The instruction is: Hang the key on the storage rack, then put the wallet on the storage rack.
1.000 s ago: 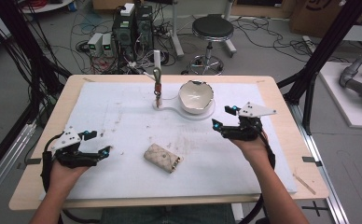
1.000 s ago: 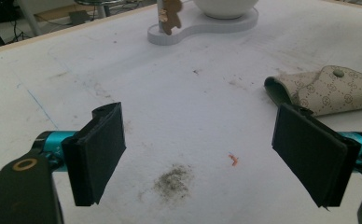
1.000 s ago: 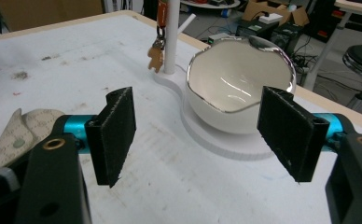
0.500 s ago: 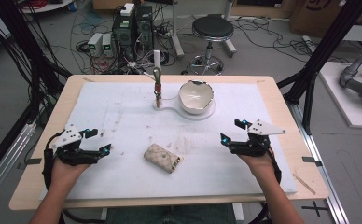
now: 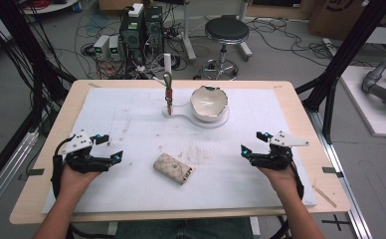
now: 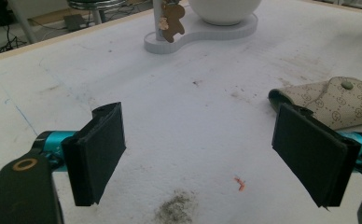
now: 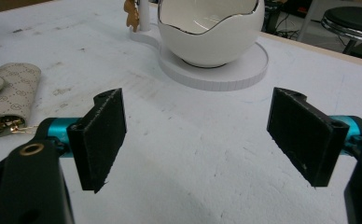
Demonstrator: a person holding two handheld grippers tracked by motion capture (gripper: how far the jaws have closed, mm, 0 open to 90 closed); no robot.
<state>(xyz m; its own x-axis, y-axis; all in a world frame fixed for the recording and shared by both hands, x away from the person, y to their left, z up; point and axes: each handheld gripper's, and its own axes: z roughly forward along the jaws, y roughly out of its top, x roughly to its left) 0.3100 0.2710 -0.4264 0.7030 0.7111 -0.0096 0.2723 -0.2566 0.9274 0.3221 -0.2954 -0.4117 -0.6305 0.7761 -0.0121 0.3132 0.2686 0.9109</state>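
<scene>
My worktop [image 5: 300,99] looks like pale wood under a matt, smudged white sheet [image 5: 131,124]. The bowl [image 5: 209,103] shines like glazed ceramic with a gilt rim; the patterned pouch [image 5: 173,168] looks like soft textured leatherette.

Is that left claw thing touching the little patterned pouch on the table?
Apart. The high view shows bare white mat between the left gripper and the pouch; the left gripper view shows its open jaws holding nothing.
</scene>
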